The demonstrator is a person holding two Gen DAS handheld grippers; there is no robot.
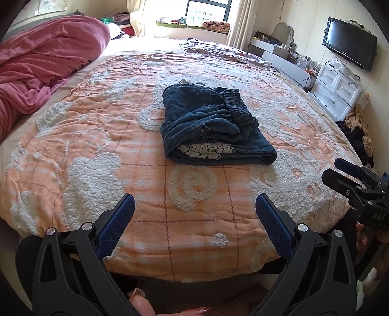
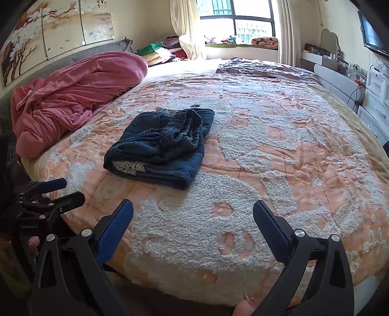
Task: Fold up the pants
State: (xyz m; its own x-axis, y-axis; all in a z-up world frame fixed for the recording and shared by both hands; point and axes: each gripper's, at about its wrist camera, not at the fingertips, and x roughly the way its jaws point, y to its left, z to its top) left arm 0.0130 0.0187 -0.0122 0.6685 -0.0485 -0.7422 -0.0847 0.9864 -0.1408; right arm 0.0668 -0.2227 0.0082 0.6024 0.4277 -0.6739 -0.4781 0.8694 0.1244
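Dark blue pants (image 1: 214,126) lie folded in a compact bundle on the orange and white bedspread (image 1: 97,150); a white lace trim shows at the near edge. In the right wrist view the pants (image 2: 160,145) sit left of centre. My left gripper (image 1: 194,214) hangs open over the bed's near edge, well short of the pants, with nothing between its blue pads. My right gripper (image 2: 193,218) is also open and empty, back from the pants. The right gripper (image 1: 340,175) shows at the right of the left wrist view, and the left gripper (image 2: 62,192) at the left of the right wrist view.
A pink blanket (image 1: 41,65) is heaped at the left of the bed. A brown cloth (image 1: 218,49) lies at the far end. White drawers (image 1: 338,85) and a wall television (image 1: 350,43) stand to the right. Clothes are piled by the window (image 2: 238,21).
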